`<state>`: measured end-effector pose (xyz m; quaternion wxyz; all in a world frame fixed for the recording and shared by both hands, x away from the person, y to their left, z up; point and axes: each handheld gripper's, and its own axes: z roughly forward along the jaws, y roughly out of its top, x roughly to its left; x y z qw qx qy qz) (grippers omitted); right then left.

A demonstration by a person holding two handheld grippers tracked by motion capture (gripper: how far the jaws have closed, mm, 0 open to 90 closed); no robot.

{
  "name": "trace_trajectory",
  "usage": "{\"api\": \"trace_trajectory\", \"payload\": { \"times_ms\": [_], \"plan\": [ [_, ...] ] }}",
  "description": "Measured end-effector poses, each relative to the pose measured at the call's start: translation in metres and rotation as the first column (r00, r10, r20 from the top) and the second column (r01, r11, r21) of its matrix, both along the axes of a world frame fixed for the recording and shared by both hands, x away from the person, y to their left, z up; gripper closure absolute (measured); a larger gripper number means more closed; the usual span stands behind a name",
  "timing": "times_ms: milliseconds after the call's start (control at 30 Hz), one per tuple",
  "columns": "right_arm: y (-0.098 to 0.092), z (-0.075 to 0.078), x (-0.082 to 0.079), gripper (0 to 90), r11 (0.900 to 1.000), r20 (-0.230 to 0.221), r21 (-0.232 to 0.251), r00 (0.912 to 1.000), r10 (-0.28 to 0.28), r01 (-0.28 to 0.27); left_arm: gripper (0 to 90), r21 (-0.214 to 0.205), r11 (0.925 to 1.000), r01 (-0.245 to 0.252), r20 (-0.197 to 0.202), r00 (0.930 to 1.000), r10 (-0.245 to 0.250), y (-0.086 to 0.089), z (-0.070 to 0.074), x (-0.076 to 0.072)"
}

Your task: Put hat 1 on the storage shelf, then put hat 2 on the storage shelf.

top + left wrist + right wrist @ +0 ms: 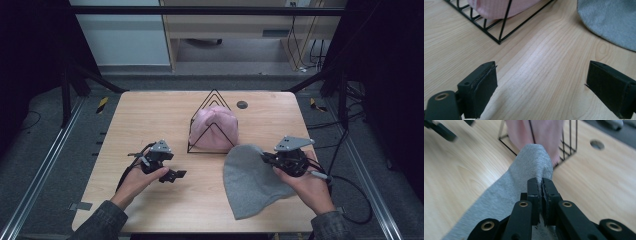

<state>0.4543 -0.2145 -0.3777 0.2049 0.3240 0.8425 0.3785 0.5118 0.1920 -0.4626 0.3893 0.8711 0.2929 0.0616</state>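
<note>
Grey hat point(252, 182) edge pinched in right gripper point(265, 158), raised off surface point(165, 107); left gripper point(179, 174) wide, low, empty.

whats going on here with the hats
A person works at a wooden table with a gripper in each hand. The right gripper is shut on an edge of the grey hat, pinching the fabric up off the table. The left gripper hovers open over bare wood, holding nothing. A pink hat already sits in the black wire rack.
</note>
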Motion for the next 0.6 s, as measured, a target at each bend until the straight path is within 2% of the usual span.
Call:
{"api": "trace_trajectory", "payload": {
  "times_ms": [167,267,367,600],
  "plan": [
    [0.024,0.024,-0.007,86.0,0.9977,0.050,-0.012,0.9965,0.067,-0.066,9.2,-0.052,0.9978,0.042,-0.003,0.9991,-0.042,-0.004,0.003,-0.004],
    [0.041,0.037,-0.008,86.0,0.9943,0.078,-0.017,0.9913,0.106,-0.105,9.5,-0.093,0.9924,0.080,0.001,0.9968,-0.080,-0.006,0.006,-0.007],
    [0.054,0.045,-0.008,86.1,0.9913,0.093,-0.021,0.9870,0.131,-0.130,9.6,-0.121,0.9870,0.105,0.004,0.9944,-0.105,-0.007,0.008,-0.009],
    [0.079,0.056,-0.004,86.1,0.9849,0.118,-0.025,0.9779,0.173,-0.171,9.7,-0.162,0.9786,0.127,0.019,0.9919,-0.125,-0.006,0.012,-0.011]
  ]
}}
